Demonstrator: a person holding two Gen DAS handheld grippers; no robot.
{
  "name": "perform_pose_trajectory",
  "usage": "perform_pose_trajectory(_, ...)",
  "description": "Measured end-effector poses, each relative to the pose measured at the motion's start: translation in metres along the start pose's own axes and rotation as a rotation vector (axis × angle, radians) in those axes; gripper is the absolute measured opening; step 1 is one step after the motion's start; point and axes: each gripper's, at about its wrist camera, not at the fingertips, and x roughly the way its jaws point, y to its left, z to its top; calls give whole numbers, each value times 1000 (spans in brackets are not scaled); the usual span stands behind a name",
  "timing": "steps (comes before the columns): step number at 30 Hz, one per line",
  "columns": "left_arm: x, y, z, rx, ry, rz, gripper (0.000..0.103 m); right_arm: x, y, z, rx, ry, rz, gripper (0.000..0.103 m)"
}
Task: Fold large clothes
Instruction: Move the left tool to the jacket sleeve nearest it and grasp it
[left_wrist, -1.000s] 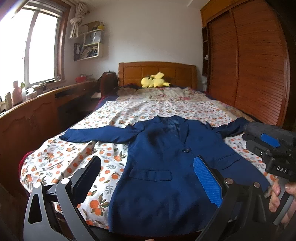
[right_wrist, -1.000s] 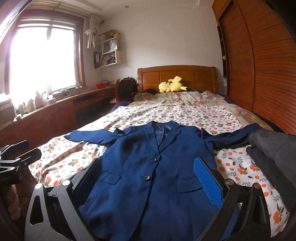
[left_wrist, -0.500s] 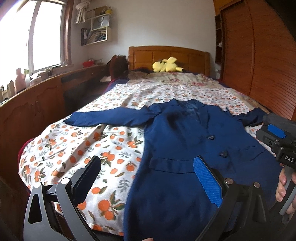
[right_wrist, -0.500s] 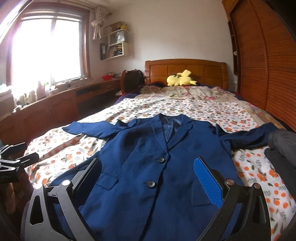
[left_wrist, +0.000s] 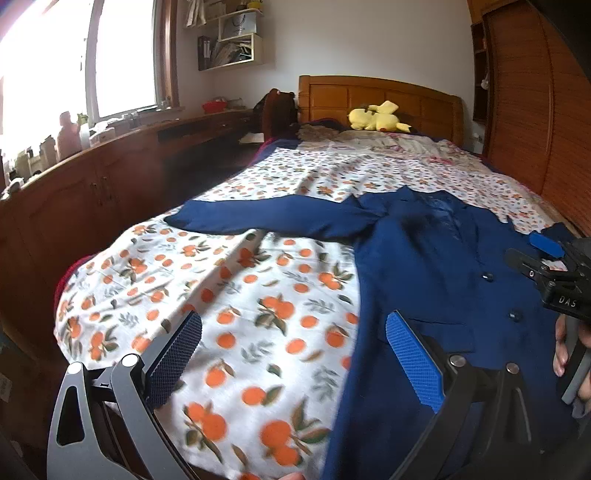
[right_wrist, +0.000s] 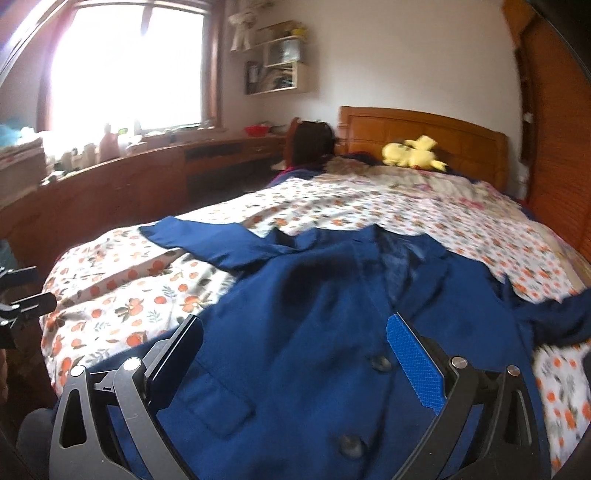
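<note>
1. The jacket (right_wrist: 332, 314) lies face up and buttoned on the bed (left_wrist: 229, 288), sleeves spread toward 9 and 3 o'clock.
2. Left gripper (left_wrist: 291, 354) and right gripper (right_wrist: 295, 354) both hover with fingers spread, empty.
3. The cloth is probably soft, fairly heavy and limp; take it at the sleeve cuff (left_wrist: 177, 221) or shoulder seam.

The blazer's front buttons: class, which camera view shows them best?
The right wrist view: the blazer's front buttons lie close and central between the open tool fingers. The left wrist view shows them small, near its right edge.
</note>
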Motion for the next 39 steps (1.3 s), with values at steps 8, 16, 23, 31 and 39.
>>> perform_pose_trajectory(8,50,19,25,23,44,-21,101,52,-9,6,40,46,62,96)
perform_pose_trajectory(16,121,23,48,51,96,-70,101,76,-18,-15,60,117,74,96)
perform_pose_trajectory(23,171,27,81,-12,115,-144,101,77,-15,-15,46,111,68,96)
perform_pose_trajectory(31,236,50,124,-137,173,-148,85,78,-21,-15,73,107,75,96)
perform_pose_trajectory(39,297,77,131,-262,274,-105,74,78,-19,-16,72,109,75,96)
